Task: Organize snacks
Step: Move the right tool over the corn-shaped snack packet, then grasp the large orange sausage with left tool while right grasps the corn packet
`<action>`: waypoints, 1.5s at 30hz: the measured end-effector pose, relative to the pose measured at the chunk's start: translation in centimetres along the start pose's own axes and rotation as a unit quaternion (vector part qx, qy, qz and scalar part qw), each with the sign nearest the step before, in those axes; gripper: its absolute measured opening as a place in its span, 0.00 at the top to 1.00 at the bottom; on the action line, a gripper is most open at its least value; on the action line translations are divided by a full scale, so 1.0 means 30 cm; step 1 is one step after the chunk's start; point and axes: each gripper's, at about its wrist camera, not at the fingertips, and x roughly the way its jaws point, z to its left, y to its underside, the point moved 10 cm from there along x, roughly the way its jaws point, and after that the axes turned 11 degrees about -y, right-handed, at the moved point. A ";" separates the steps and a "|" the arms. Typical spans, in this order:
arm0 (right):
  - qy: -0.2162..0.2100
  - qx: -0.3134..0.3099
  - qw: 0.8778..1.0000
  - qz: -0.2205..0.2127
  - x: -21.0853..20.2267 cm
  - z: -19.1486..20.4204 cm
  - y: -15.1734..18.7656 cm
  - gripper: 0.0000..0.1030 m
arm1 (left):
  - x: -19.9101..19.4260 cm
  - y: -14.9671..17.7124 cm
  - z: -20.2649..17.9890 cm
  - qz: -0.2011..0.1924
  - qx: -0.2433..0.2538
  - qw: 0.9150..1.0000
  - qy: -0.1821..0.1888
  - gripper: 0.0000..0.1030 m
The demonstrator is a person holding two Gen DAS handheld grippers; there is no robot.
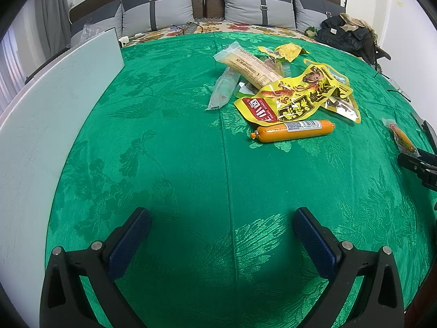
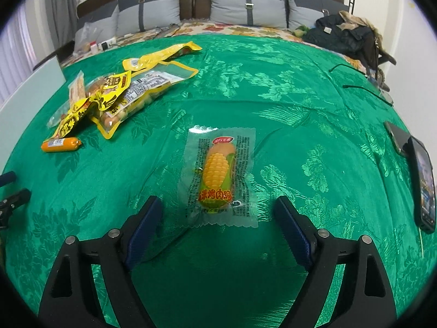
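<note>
A pile of snacks lies on the green tablecloth (image 1: 177,150): yellow printed bags (image 1: 297,93), a long beige bar (image 1: 251,67), a grey-green pack (image 1: 222,88) and an orange sausage (image 1: 292,130). My left gripper (image 1: 222,227) is open and empty, well short of the pile. In the right wrist view a clear corn-sausage packet (image 2: 218,176) lies flat just ahead of my right gripper (image 2: 218,216), which is open and empty. The pile (image 2: 114,93) and the orange sausage (image 2: 61,144) lie to its far left. The corn packet also shows in the left wrist view (image 1: 401,138), by the right gripper.
A white board (image 1: 54,125) lies along the cloth's left side. A phone (image 2: 423,183) and a second dark device (image 2: 396,136) lie at the right edge. Cables (image 2: 360,88), dark clothes (image 2: 344,37) and grey pillows (image 2: 240,5) are at the back.
</note>
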 end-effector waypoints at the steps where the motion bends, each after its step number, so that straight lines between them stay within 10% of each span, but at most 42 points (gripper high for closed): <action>1: 0.000 0.000 1.000 0.000 0.000 -0.001 0.000 0.16 | 0.001 0.000 0.003 0.000 0.000 1.000 0.000 0.00; 17: 0.000 0.000 1.000 0.000 0.001 0.003 -0.001 0.14 | 0.005 -0.004 0.000 0.006 0.008 1.000 0.003 0.00; 23: -0.001 0.000 1.000 0.000 0.001 0.002 -0.001 0.14 | 0.024 -0.046 -0.035 0.050 0.049 0.997 0.020 0.00; 36: -0.001 0.000 1.000 0.000 -0.001 0.000 0.000 0.13 | 0.032 -0.285 -0.308 -0.006 0.185 0.982 0.036 0.00; 45: -0.001 0.000 1.000 0.000 0.000 0.003 -0.001 0.13 | 0.083 -0.239 -0.340 0.033 0.160 0.984 0.077 0.06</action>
